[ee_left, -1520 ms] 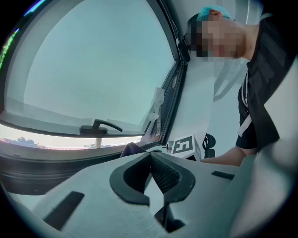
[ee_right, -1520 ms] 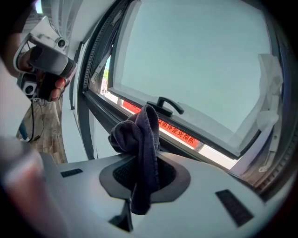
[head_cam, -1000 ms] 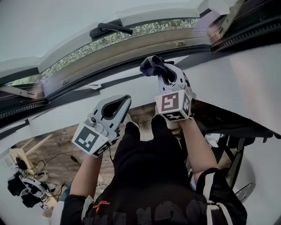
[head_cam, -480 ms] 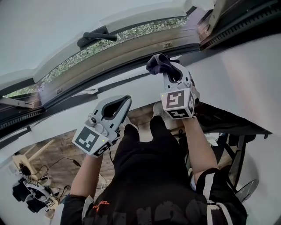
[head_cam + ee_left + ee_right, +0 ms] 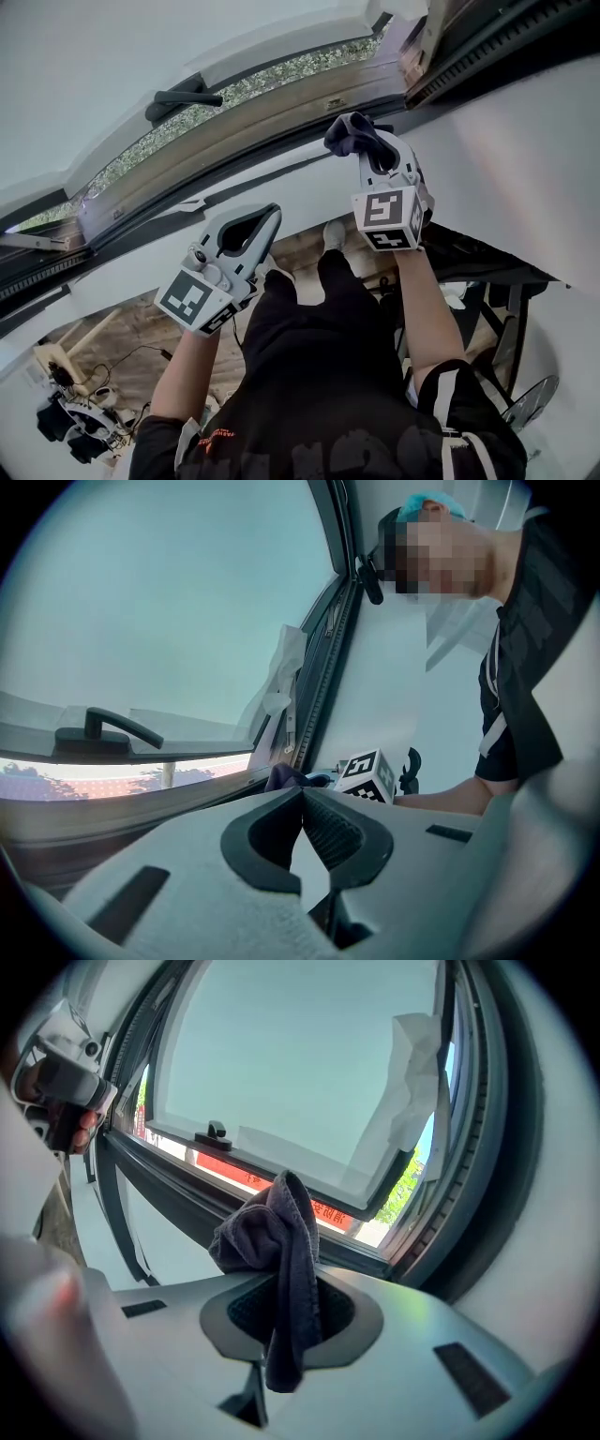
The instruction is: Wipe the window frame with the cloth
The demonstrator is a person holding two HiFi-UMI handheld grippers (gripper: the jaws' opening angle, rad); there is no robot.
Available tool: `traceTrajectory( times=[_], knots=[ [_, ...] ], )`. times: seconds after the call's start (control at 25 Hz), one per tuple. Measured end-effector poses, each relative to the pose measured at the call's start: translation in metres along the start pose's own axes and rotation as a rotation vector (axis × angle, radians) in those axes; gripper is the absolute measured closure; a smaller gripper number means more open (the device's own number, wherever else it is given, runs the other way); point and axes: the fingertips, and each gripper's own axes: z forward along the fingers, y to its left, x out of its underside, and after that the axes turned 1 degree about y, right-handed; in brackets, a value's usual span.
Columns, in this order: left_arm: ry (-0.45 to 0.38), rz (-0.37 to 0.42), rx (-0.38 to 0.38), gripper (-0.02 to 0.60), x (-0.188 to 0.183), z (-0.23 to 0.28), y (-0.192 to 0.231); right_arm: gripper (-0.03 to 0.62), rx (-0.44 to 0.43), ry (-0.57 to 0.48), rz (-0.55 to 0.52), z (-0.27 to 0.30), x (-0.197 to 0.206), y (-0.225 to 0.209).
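Right gripper [image 5: 286,1314] clenched on the dark cloth [image 5: 272,1227], pinched mid-fold; bunched head pokes past the tips, tail hangs below; cloth sits at the far right stretch of the window frame [image 5: 244,127], near its corner (contact not certain). Left gripper [image 5: 302,803] closed on nothing, held nearer and left. Cloth looks soft, light, limp; likely to flop or slip; best gripped deep across the bunch, leaving a pad free for the frame.

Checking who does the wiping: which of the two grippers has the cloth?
The right gripper: its jaws pinch the dark cloth; the left gripper is shut on nothing.
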Motion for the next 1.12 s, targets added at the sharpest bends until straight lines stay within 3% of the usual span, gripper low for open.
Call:
traceTrajectory(
  times=[0.56,1.12],
  knots=[
    [0.014,0.017,0.047,0.560,-0.007,0.028,-0.005,0.553,0.104,0.056,0.031,-0.003,0.020,-0.046],
    [0.021,0.025,0.086,0.560,-0.012,0.050,-0.010,0.553,0.132,0.072,0.046,-0.010,0.030,-0.069]
  ],
)
